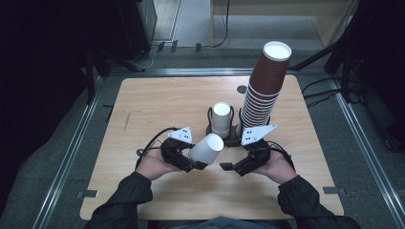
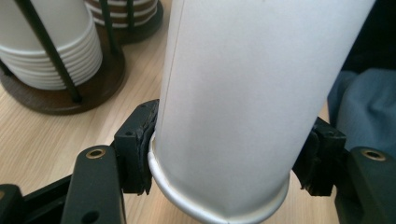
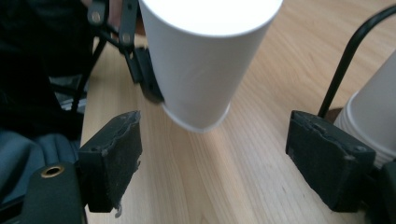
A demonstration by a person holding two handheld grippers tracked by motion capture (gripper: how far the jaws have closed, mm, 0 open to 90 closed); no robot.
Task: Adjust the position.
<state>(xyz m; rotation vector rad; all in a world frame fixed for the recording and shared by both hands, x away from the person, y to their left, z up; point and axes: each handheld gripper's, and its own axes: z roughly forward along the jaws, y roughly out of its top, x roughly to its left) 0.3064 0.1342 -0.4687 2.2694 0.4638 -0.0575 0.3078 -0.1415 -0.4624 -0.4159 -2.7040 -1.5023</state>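
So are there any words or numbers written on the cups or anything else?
None: no words or numbers can be read anywhere.
The white cup in the left hand-held gripper is blank.
The brown cup stack shows plain stripes.
The grey plates carry small dark dots, no letters.

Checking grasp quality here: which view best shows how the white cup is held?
The left gripper view: the left claw presses both pads on the white cup near its rim. The high view shows the cup tilted. The right gripper view shows it beyond open jaws.
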